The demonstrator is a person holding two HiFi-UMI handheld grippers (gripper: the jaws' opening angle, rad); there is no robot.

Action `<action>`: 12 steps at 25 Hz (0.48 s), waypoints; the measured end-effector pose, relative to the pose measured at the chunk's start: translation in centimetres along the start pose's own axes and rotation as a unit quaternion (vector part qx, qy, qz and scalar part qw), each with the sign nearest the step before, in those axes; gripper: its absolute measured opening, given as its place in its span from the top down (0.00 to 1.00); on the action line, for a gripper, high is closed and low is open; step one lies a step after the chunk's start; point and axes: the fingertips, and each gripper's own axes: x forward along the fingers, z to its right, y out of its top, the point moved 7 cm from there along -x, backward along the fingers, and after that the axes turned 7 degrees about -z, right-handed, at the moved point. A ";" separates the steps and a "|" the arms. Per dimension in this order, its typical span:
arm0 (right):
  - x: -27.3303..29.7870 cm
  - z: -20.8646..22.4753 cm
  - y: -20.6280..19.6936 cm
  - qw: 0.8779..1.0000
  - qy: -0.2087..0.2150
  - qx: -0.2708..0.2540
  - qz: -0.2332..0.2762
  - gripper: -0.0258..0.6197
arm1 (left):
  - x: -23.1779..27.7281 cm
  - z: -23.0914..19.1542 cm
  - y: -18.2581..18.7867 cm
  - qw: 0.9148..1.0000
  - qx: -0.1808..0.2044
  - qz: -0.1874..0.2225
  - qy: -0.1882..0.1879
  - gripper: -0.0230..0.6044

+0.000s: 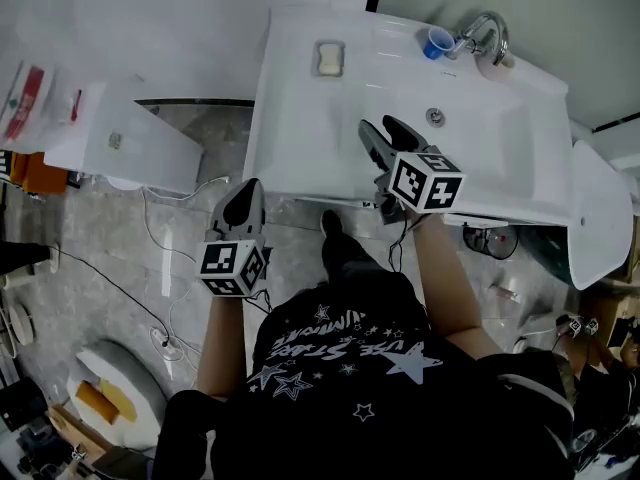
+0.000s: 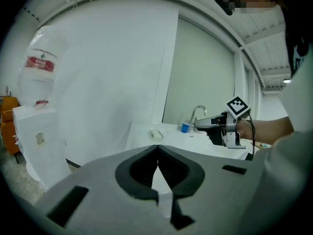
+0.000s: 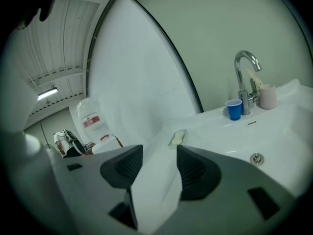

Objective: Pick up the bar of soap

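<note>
The pale bar of soap (image 1: 329, 58) lies in a small dish on the back left corner of the white sink (image 1: 300, 118). It also shows far ahead as the soap (image 3: 177, 137) in the right gripper view and as the soap (image 2: 155, 134) in the left gripper view. My right gripper (image 1: 378, 124) hovers over the basin, to the right of the soap and nearer me, open with nothing between its jaws; through the gap of the right gripper (image 3: 159, 155) I see only sink. My left gripper (image 1: 249, 186) hangs below the sink's front left edge, shut and empty.
A blue cup (image 1: 436, 42) and a chrome faucet (image 1: 487, 30) stand at the back of the sink, with a drain (image 1: 435, 116) in the basin. A water dispenser (image 1: 120, 138) stands to the left. Cables (image 1: 160, 268) trail on the floor.
</note>
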 end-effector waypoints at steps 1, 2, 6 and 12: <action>1.2 0.3 0.8 1.000 0.003 0.000 -0.006 0.62 | 0.8 -0.4 0.6 1.000 -0.002 0.000 0.004 0.95; 2.4 0.6 1.6 1.000 0.007 0.000 -0.013 0.62 | 1.6 -0.7 1.1 1.000 -0.004 -0.001 0.008 0.95; 6.8 1.9 4.3 0.999 0.020 -0.001 -0.036 0.62 | 4.8 -1.8 3.0 1.000 -0.009 -0.006 0.021 0.95; 12.9 3.4 5.8 0.996 0.041 0.013 -0.083 0.60 | 8.6 -2.9 5.0 0.999 -0.004 -0.017 0.037 0.95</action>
